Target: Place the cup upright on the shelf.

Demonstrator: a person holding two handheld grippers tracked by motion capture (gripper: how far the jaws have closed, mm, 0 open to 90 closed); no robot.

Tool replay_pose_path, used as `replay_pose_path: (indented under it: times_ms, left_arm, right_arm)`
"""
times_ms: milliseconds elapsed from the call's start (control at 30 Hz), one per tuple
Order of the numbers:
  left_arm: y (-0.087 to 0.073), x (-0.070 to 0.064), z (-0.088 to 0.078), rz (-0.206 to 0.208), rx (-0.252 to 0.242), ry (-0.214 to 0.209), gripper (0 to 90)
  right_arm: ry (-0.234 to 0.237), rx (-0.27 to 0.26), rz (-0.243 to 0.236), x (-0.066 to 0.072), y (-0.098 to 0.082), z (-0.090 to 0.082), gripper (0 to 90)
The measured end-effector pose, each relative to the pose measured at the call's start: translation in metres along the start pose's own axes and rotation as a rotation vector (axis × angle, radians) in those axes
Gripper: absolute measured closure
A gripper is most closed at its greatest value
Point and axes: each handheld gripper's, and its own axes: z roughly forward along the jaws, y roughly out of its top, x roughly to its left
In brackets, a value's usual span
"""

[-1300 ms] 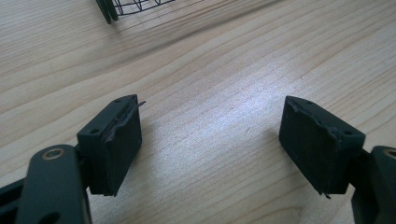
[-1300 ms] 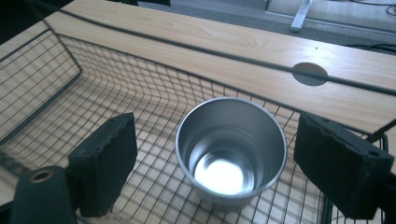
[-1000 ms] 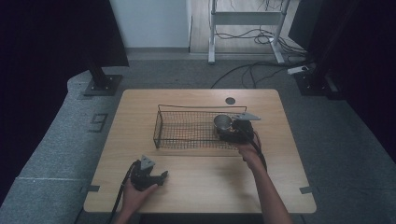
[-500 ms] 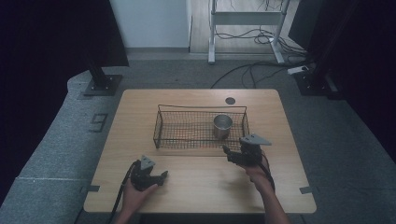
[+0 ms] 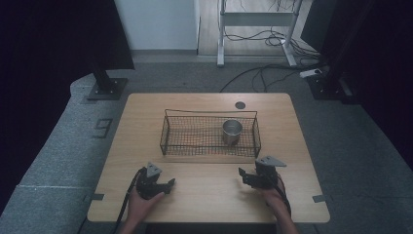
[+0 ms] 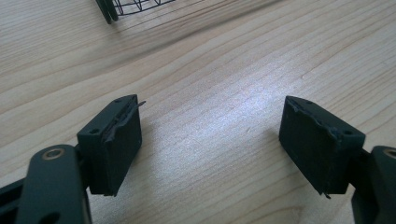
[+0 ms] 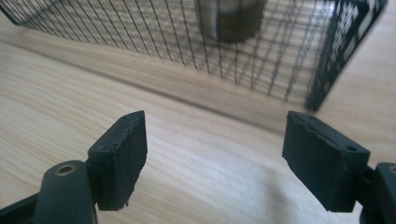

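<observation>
Right gripper (image 5: 255, 176) now backed out of the basket (image 5: 168, 131), jaws wide, nothing held. Cup (image 5: 232, 131) left upright inside, right end. Left gripper (image 5: 158, 184) parked, wide too. Looks like drop-off done.

metal cup (image 7: 229, 18) blurred, top cut off

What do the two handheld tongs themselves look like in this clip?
Both are black. The left tongs and right tongs each carry a grey three-cornered plate on top. Their jaws end in blocky black pads with ragged edges. A dark cable trails from the left one.
</observation>
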Motion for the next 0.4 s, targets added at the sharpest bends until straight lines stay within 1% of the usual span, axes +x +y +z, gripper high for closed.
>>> replay_pose_path:
  times_ms: [67,233,400]
  left_arm:
    - [0.0,0.0,0.0,0.0,0.0,0.0,21.2]
    - [0.0,0.0,0.0,0.0,0.0,0.0,21.2]
    - [0.0,0.0,0.0,0.0,0.0,0.0,21.2]
  right_arm:
    - [-0.001,0.009,0.009,-0.0034,-0.0033,-0.0006,21.8]
    - [-0.005,0.004,0.027,-0.0071,-0.0034,-0.0005,21.9]
    - [-0.01,0.021,0.018,-0.0071,-0.0048,0.0038,21.5]
